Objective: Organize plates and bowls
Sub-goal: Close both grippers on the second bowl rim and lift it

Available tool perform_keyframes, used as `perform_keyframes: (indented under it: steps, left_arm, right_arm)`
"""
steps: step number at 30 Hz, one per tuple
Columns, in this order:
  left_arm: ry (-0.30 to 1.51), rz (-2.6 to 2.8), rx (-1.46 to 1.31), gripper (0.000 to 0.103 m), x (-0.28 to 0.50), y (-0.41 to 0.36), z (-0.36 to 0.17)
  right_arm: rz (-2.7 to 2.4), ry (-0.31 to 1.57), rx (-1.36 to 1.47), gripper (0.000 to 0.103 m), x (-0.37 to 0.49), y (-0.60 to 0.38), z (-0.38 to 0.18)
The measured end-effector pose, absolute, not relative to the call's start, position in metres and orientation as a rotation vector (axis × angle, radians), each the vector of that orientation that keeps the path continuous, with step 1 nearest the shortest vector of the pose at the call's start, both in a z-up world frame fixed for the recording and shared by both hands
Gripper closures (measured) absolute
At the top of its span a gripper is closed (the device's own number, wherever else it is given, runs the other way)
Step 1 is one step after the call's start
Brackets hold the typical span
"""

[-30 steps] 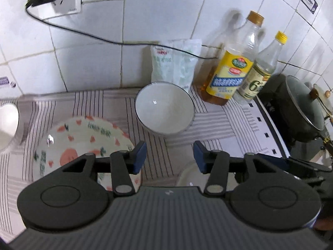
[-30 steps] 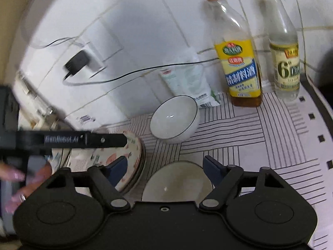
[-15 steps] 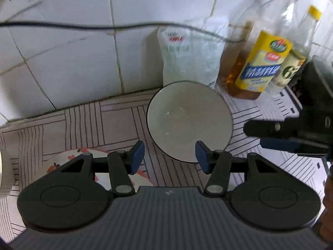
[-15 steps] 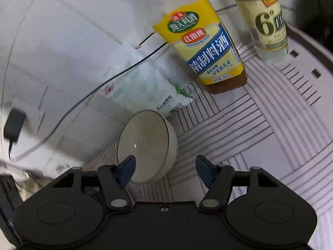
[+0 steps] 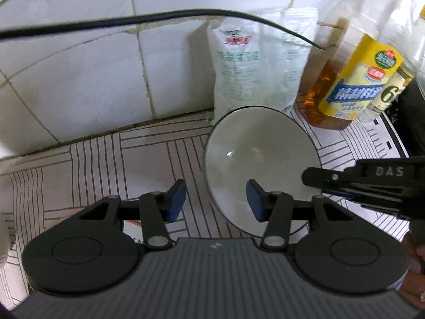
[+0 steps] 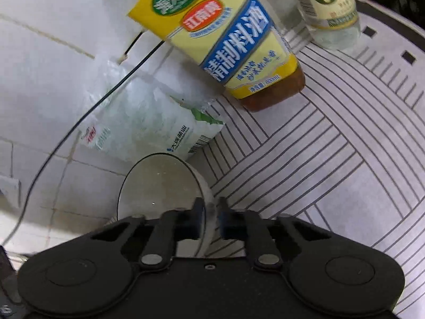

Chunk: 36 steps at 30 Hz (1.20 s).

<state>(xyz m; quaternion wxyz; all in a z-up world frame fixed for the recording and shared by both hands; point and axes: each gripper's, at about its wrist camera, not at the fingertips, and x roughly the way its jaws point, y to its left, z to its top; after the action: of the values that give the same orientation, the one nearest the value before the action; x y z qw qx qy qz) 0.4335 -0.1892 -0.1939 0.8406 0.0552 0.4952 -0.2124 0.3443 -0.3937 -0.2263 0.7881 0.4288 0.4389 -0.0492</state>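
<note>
Your left gripper [image 5: 215, 204] hangs with its fingers spread and empty, the round white ceramic bowl with a thin dark rim [image 5: 261, 156] just ahead and to its right. Your right gripper [image 6: 209, 219] is nearer: its fingers pinch the bowl's [image 6: 159, 186] right wall, one inside, one outside. The bowl sits on the line-patterned white counter [image 5: 148, 159], hard against the tiled wall [image 5: 79, 85], a plastic bag [image 5: 255, 61] just behind it.

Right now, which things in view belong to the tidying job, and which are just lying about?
Job:
- round white ceramic bowl with thin dark rim, its rim pinched by the right claw
- left claw, open

Lying about:
- yellow-labelled cooking wine bottle
- white plastic salt bag
- clear vinegar bottle
- black cable
</note>
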Motion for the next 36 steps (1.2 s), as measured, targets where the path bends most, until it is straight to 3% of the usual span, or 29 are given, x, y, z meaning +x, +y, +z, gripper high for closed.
perform_keyframes:
  steps: [1, 3, 6, 15, 36]
  left_arm:
    - [1.050, -0.450, 0.104, 0.055, 0.434, -0.188, -0.194]
    - [1.056, -0.468, 0.089, 0.071, 0.433, -0.185, -0.195]
    - [1.068, -0.501, 0.062, 0.083, 0.431, -0.181, -0.195]
    - [1.094, -0.491, 0.039, 0.086, 0.421, -0.180, -0.186]
    - [1.054, -0.514, 0.042, 0.086, 0.304, -0.185, -0.097]
  right_arm:
    - [-0.104, 0.944, 0.918, 0.094, 0.344, -0.394, -0.227]
    - [-0.103, 0.945, 0.909, 0.094, 0.345, -0.394, -0.227]
    - [-0.105, 0.952, 0.922, 0.094, 0.347, -0.395, -0.231]
    - [-0.056, 0.960, 0.930, 0.092, 0.335, -0.399, -0.223]
    - [0.106, 0.814, 0.895, 0.088, 0.215, -0.425, -0.128]
